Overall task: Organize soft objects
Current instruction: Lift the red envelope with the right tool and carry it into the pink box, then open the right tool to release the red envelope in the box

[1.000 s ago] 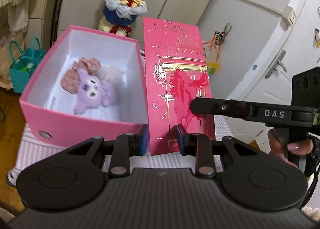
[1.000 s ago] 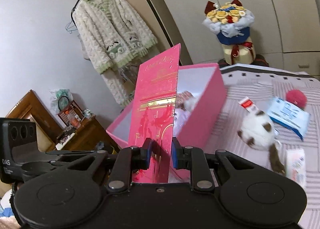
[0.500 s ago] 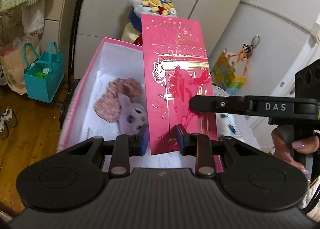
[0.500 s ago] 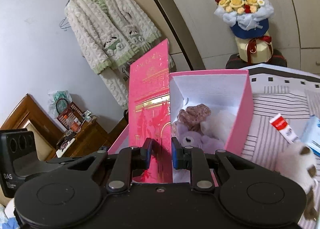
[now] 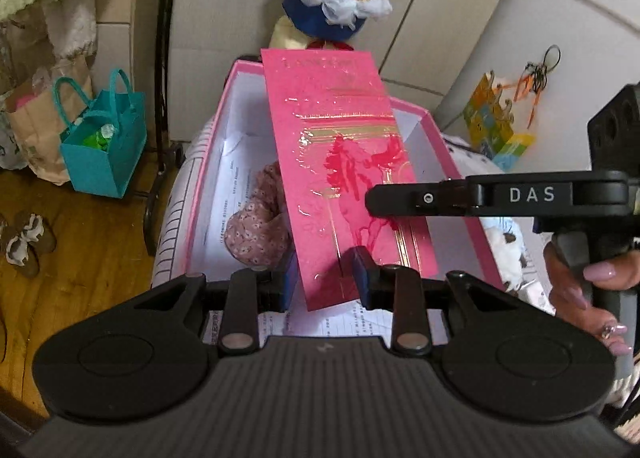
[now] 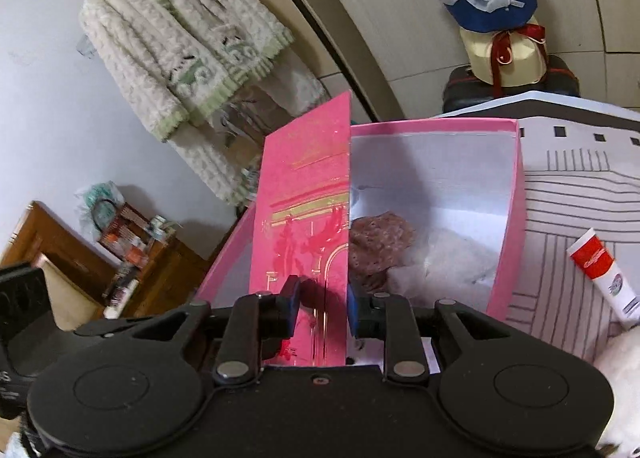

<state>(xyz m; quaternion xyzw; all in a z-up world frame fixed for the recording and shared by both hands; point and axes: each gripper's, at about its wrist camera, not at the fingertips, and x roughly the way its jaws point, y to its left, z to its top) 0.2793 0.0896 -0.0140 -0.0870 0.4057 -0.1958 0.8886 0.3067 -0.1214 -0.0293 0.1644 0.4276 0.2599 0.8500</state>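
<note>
I now see the red envelope (image 5: 344, 178) hanging over the open pink box (image 5: 460, 194), where a second ago it stood beside the box's outer wall. In my left wrist view the box has swung round to lie lengthwise ahead, and the envelope covers most of the plush toy (image 5: 260, 230) inside, leaving only its brown floral ear showing. My right gripper (image 6: 322, 300) has just been opening: its jaws stand further apart with the envelope (image 6: 304, 226) between them, a gap on the left side.
</note>
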